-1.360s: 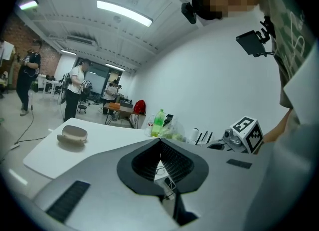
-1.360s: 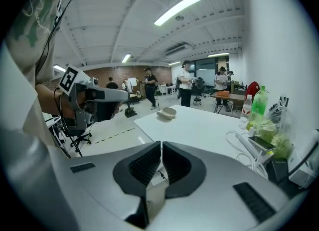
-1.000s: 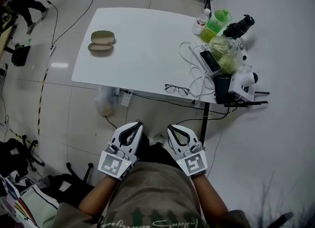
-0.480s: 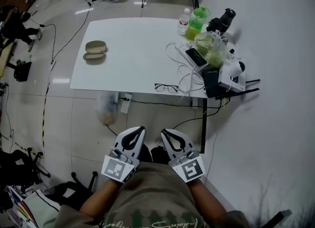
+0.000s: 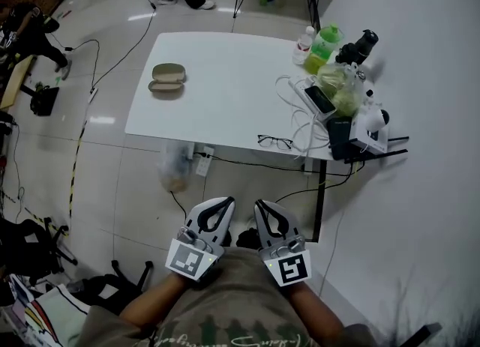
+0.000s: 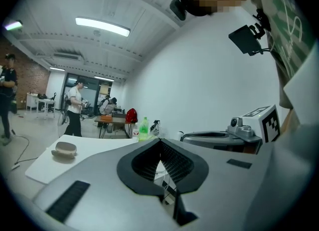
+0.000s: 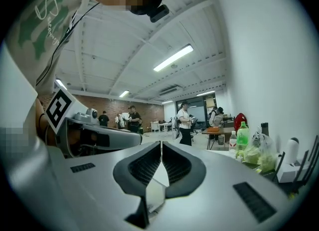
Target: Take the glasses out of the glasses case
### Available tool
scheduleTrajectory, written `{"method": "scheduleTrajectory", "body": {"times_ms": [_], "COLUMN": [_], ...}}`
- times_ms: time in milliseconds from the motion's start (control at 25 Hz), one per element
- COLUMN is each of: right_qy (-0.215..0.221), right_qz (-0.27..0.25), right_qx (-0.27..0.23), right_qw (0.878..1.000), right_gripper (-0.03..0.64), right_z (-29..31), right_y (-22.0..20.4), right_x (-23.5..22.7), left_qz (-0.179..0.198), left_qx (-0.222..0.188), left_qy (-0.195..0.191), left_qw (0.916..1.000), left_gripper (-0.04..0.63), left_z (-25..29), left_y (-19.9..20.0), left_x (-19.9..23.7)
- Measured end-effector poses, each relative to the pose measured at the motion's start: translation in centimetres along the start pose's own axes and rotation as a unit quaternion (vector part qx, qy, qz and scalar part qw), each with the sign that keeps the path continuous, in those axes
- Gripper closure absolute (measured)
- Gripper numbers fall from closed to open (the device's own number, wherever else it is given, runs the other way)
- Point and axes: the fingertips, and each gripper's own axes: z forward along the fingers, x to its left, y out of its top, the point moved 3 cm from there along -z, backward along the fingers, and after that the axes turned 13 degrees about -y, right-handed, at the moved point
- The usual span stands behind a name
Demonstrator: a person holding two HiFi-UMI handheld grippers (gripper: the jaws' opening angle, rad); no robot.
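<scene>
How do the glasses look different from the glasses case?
The glasses are thin and dark; the case is chunky and tan. The glasses lie at the table's near edge; the case sits toward the far left. Both rest on the white table.

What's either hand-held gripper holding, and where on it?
Nothing. The left hand-held gripper and right hand-held gripper are both shut, empty; glasses lie on the table, apart from the case.
</scene>
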Motion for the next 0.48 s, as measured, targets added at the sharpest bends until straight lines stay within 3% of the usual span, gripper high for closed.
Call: {"method": "scheduleTrajectory", "body": {"times_ms": [240, 480], "right_qy": [-0.012, 0.003], "right_qz": [0.009, -0.011], "right_qx": [-0.013, -0.029], "right_qw": [1.000, 1.000], "right_gripper": [0.598, 0.604], "right_z": [1.1, 2.1], "right_y": [0.6, 1.6], "right_x": [0.3, 1.4], "left_qz": [-0.007, -0.002], "left_qx": [-0.007, -0.022], "left_qy": [0.017, 0.028], "left_qw": [0.9998, 0.9994], "left_gripper": [0.586, 0.586], "left_z": [-1.3, -1.9], "left_y": [0.4, 1.2], "left_x": [2.1, 3.4]}}
